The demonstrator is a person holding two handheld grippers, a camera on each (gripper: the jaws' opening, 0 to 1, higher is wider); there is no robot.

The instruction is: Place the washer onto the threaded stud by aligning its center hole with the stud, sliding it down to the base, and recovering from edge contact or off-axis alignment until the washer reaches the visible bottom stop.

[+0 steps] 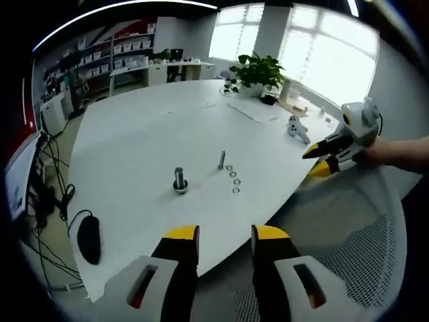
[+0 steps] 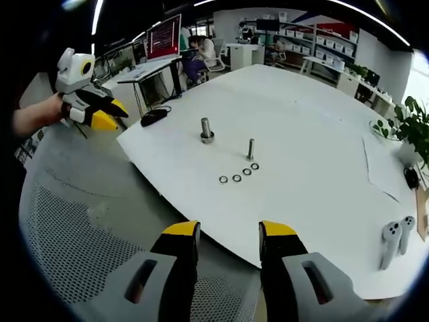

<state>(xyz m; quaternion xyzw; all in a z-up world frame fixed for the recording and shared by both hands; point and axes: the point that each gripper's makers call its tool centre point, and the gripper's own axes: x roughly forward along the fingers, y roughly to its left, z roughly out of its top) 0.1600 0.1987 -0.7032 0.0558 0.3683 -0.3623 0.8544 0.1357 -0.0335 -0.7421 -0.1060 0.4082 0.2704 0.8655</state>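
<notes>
White worktop (image 2: 301,127) carries two upright studs (image 2: 251,148) and four washers (image 2: 236,178) in a row beside the thinner one. Left tool (image 1: 224,235) and right tool (image 2: 228,231) hover off its edge, jaws apart, holding nothing.

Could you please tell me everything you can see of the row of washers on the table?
The washers are four small metallic rings lying flat on the white table in a short, slightly curved row, apart from one another. The row ends beside the slimmer upright stud. No gripper touches them.
</notes>
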